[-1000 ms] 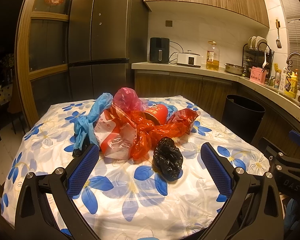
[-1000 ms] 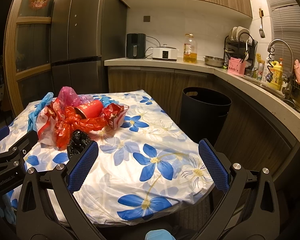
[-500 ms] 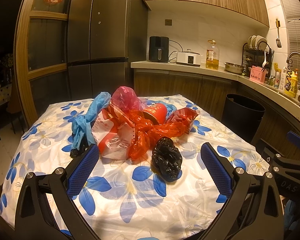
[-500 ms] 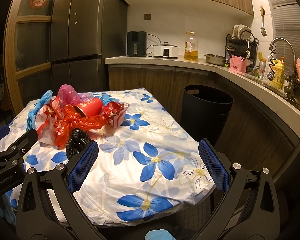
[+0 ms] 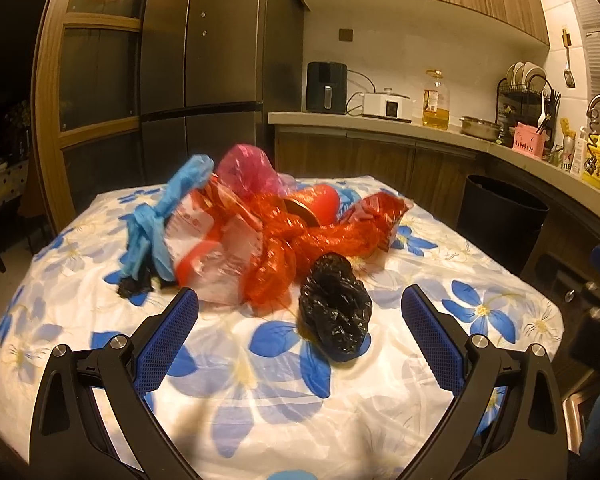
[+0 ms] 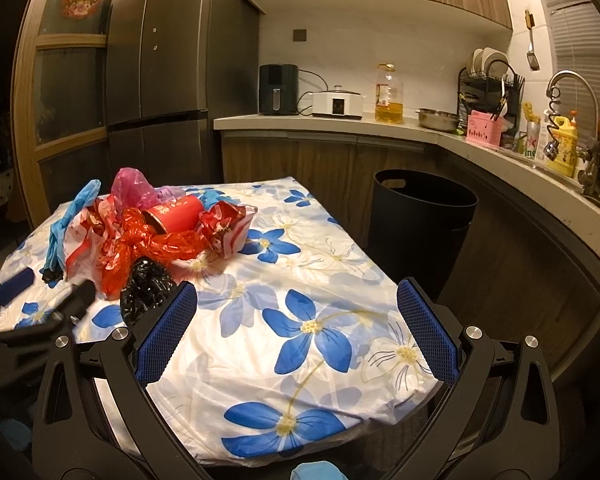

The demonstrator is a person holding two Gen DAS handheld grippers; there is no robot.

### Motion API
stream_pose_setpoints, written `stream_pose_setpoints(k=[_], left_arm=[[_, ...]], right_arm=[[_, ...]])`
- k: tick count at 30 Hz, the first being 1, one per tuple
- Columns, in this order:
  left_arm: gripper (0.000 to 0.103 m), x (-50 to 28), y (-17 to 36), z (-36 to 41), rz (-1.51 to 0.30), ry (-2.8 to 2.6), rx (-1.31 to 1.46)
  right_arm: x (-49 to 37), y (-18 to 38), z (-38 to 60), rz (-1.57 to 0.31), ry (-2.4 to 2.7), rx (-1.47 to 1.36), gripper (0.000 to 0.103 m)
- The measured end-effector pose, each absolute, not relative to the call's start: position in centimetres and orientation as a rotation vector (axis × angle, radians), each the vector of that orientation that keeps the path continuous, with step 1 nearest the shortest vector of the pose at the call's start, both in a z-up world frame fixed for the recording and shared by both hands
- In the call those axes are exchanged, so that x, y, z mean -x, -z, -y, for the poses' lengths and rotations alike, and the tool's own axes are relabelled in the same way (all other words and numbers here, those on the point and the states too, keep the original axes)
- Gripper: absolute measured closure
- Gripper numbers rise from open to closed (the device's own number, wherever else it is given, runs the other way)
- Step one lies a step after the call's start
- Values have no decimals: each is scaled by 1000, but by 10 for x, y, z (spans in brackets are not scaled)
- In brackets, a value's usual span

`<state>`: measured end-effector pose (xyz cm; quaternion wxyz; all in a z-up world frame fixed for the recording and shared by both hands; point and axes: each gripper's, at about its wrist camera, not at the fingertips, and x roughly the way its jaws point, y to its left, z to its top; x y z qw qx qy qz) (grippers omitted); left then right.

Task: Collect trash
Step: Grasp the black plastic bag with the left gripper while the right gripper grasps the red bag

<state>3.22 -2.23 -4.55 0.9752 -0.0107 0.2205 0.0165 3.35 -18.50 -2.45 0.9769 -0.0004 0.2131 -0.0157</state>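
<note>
The left gripper (image 5: 300,320), jaws spread wide and holding nothing, is facing the black bag (image 5: 335,307) lying centre-frame, slightly right of midway between them.

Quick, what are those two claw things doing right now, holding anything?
Left gripper: open, holding nothing, above the tablecloth near the black bag.
Right gripper: open, holding nothing.

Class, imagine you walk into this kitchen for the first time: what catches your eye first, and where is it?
First, the heap of trash on the flowered tablecloth: red, pink and blue plastic bags tangled round a red cup. A crumpled black bag lies at its near edge, ahead of the open left gripper. Right of the table, a black bin stands on the floor by the counter, beyond the open right gripper.
</note>
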Motion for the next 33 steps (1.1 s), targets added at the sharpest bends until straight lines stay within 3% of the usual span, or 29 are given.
stream_pose_setpoints(k=[13, 20, 23, 27, 33], left_arm=[[15, -94, 80, 42, -539, -113, 7], [50, -109, 94, 43, -619, -119, -19], [59, -108, 95, 40, -622, -106, -8], [84, -102, 91, 37, -604, -79, 9], [96, -79, 76, 32, -565, -19, 47]], right_arm=[[-67, 42, 201, -465, -19, -44, 4], [-86, 47, 201, -470, -67, -61, 4], [-96, 49, 199, -471, -90, -63, 6], [-109, 52, 195, -474, -123, -71, 8], [-134, 52, 190, -473, -152, -102, 11]])
